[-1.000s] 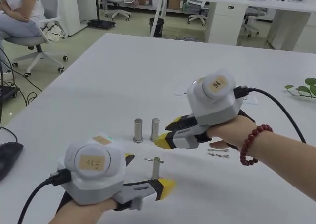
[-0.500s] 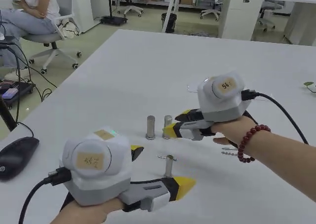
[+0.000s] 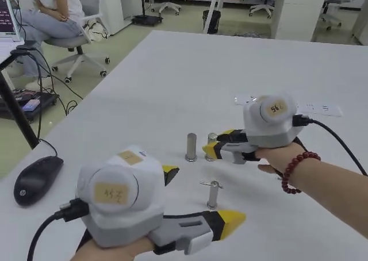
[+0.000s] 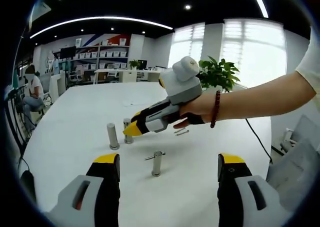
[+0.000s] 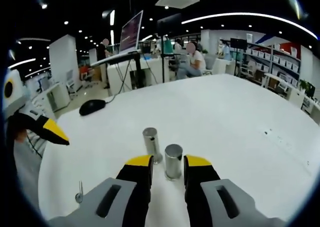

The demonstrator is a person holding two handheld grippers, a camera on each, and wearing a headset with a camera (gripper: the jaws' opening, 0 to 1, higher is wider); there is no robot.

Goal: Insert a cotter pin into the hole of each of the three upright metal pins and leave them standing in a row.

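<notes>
Head view: looking down on a white table (image 3: 144, 83). Nearest the person, a short upright silver metal pin (image 3: 213, 195) with a thin steel cotter pin (image 3: 207, 184) through its top, poking out sideways. Just beyond that short upright silver metal pin, two bare upright ones side by side: far-left pin (image 3: 191, 147), standing free, and far-right pin (image 3: 212, 138), partly behind the tip of the right gripper (image 3: 210, 150). Around the cottered one, the left gripper (image 3: 203, 195), jaws spread wide, one on either side and well clear of it.

Right gripper view: jaws narrowly parted, flanking the far-right pin, with a strip of table visible on one side; cannot tell about contact on the other.

Left gripper view: beyond the cottered one, near the hand with the right gripper, two loose cotter pins (image 4: 181, 132) flat on the table.
</notes>
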